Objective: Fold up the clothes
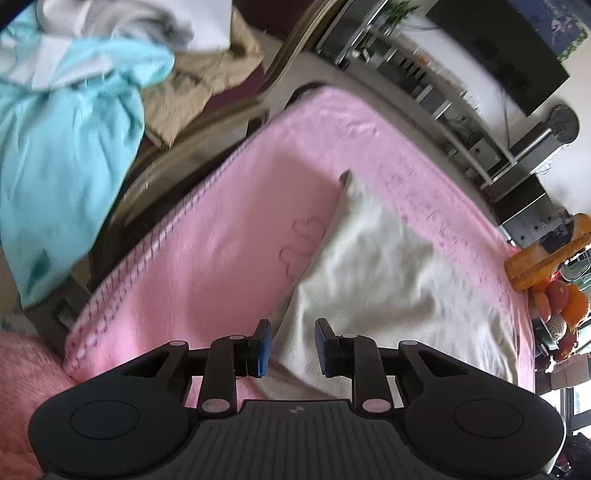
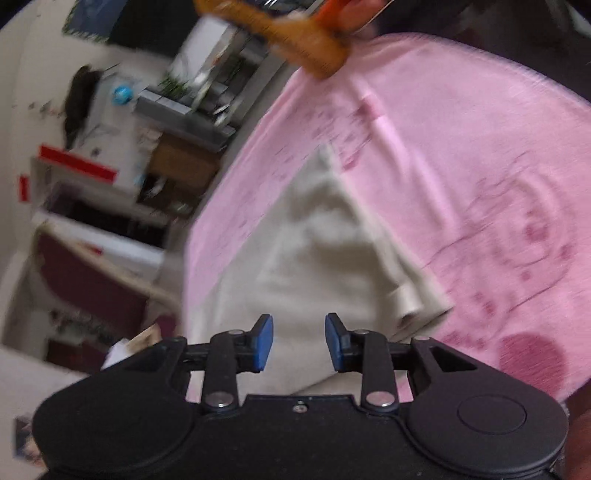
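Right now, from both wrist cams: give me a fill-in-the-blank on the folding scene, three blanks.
1. The cream garment lies on a blanket coloured ____.
2. Both the left claw and the right claw have their jaws ____, with nothing clamped.
3. In the left wrist view, the pile beyond the blanket holds a garment coloured ____.

Missing words: pink; open; light blue

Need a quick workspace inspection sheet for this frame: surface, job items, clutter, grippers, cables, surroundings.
Surface: pink blanket spread flat, printed pattern.
Job's things: cream garment lying folded on the blanket; a rolled edge shows in the right wrist view.
Clutter: light blue garment, beige garment and white garment heaped beyond the blanket; orange object at its edge.
Grippers: left gripper open over the cream garment, nothing between the pads; right gripper the same.
Cables: nothing seen.
Surroundings: shelving unit, blurred.
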{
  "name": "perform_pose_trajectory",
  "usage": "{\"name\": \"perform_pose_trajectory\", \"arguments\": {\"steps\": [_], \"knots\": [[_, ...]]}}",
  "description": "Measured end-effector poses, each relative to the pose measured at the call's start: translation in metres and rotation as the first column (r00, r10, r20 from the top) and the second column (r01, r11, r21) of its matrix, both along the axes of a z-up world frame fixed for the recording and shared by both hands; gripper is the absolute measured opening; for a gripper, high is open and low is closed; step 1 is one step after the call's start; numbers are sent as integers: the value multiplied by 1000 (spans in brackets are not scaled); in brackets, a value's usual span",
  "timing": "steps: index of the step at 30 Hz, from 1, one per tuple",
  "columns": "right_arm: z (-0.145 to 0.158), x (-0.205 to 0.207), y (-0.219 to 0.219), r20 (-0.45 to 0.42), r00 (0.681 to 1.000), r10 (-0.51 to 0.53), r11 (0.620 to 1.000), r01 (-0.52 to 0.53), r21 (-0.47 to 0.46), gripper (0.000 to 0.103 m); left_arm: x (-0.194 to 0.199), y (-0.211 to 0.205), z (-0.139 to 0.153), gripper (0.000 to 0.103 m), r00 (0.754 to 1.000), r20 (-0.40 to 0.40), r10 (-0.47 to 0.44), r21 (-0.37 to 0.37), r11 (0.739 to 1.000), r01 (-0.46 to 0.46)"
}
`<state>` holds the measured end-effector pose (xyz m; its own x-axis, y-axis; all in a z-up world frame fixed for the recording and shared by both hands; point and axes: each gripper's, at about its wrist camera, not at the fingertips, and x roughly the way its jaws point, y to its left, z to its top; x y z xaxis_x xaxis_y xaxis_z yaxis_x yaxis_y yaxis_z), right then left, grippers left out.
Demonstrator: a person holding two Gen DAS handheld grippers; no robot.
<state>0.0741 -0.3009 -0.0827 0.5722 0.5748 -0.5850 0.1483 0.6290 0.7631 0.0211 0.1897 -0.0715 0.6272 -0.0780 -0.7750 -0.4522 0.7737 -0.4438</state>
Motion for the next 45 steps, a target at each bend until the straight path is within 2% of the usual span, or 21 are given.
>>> {"name": "perform_pose_trajectory", "arguments": {"steps": [2,5,9,15,18,21,24,28,31,33,34,35,36,37,40,41,45], "knots": [[-2,-1,-7,-9,998,-66,996,66,-52,30,0,-2,-6,23,1000,-21,-1,-24,1000,1],[-9,-1,-15,-43,991,-130,989,127,-74,30,5,-3,-11,23,999,-36,-1,-44,999,-1],[-24,7,-16,-99,982,-163,983,153,-104,27,6,-8,-10,21,999,-34,-13,-6,1000,13],[-30,16,-6,-113,982,-148,980,130,-153,27,0,-12,-1,20,999,19,-34,29,999,33],[-28,16,-4,-110,984,-143,981,126,-147,27,-2,-5,-2,20,999,40,-11,-32,999,12],[-29,17,-4,-118,983,-144,983,128,-133,28,0,3,-10,22,1000,16,18,-107,994,-17],[-30,18,-4,-118,983,-143,983,127,-131,28,7,2,-18,26,998,-55,26,-77,997,-30],[-30,16,-4,-116,984,-138,983,122,-136,28,15,0,-17,29,998,-58,12,-36,999,-14],[-31,17,-5,-112,984,-137,983,121,-135,28,18,4,-19,29,998,-52,24,-48,999,-27],[-32,17,-5,-107,985,-135,984,121,-132,28,18,5,-19,27,998,-48,29,-55,998,-31],[-32,17,-4,-103,985,-135,984,121,-134,28,18,3,-18,23,999,-46,21,-37,999,-23],[-32,17,-4,-99,986,-135,983,121,-140,27,17,2,-18,9,999,-44,13,-18,1000,-13],[-31,17,-2,-94,986,-135,979,119,-163,20,17,-2,-15,5,999,-39,0,16,1000,1],[-30,17,0,-87,987,-135,975,116,-188,7,16,-6,-11,2,999,-27,-17,51,999,19],[-20,14,4,-30,993,-116,970,107,-218,6,11,-19,6,1,997,33,-71,152,986,65],[-16,13,5,-9,994,-109,971,104,-215,6,9,-21,13,1,994,64,-89,166,983,77],[5,5,-5,74,992,-106,989,113,-94,6,-4,-11,37,1,975,188,-122,103,989,104]]}}
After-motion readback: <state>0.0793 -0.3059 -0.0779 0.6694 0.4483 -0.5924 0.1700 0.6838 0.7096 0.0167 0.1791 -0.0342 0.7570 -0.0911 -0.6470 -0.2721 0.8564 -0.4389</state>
